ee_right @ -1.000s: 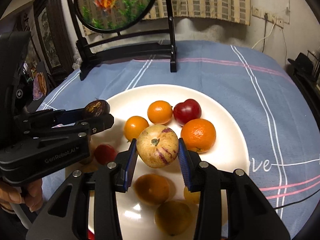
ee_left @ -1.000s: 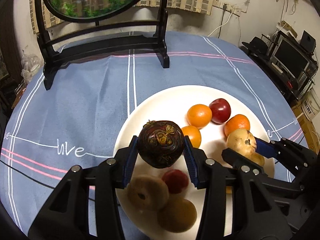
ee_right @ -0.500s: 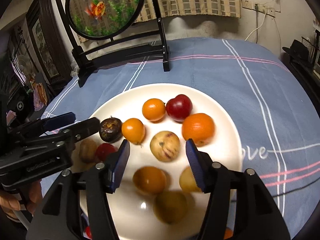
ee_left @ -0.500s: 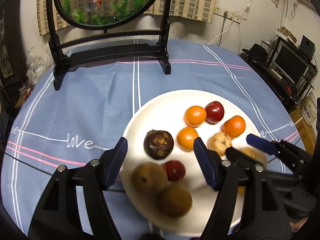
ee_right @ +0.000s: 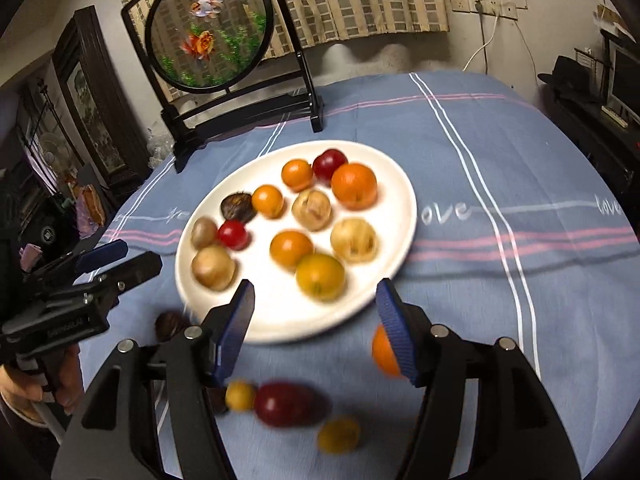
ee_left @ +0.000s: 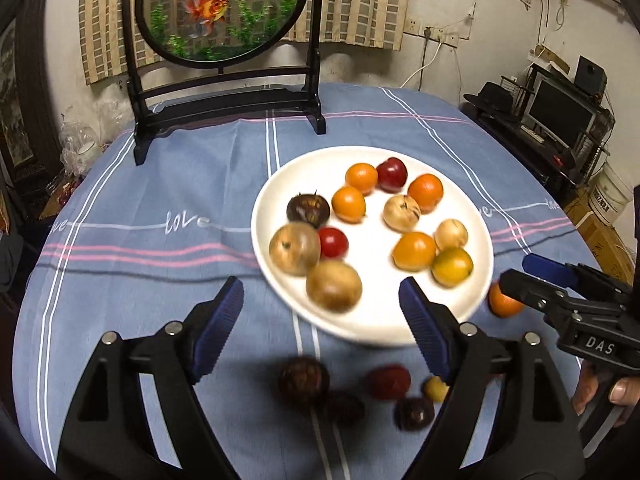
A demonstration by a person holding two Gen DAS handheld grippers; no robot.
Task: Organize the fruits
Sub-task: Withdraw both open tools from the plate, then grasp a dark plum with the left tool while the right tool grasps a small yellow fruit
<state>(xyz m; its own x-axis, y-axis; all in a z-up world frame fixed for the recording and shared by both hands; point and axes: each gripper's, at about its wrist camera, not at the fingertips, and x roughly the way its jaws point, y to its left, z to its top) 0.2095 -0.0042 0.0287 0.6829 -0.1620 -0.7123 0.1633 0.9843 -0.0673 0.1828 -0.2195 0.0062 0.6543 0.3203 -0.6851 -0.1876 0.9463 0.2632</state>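
Note:
A white plate point(ee_left: 372, 328) point(ee_right: 404, 196) on the blue tablecloth holds several fruits: oranges, red plums, tan round fruits and a dark mangosteen point(ee_left: 308, 210) point(ee_right: 239, 208). The striped tan fruit point(ee_left: 402, 213) point(ee_right: 312, 209) lies mid-plate. Loose fruits lie on the cloth in front of the plate: a dark one point(ee_left: 303, 380), a red one point(ee_right: 282, 404), a yellow one point(ee_right: 339, 435) and an orange point(ee_left: 505, 303) point(ee_right: 384, 354). My left gripper point(ee_left: 321, 320) is open and empty, above the plate's near edge. My right gripper point(ee_right: 316, 330) is open and empty too.
A round goldfish screen on a black stand point(ee_left: 224, 108) point(ee_right: 240, 116) stands at the back of the table. Shelves with a monitor point(ee_left: 560, 116) are off the right edge. The cloth left of the plate is bare.
Both grippers opened, left the mangosteen and the striped tan fruit on the plate, and drew back and up. The loose fruits in front of the plate have come into view.

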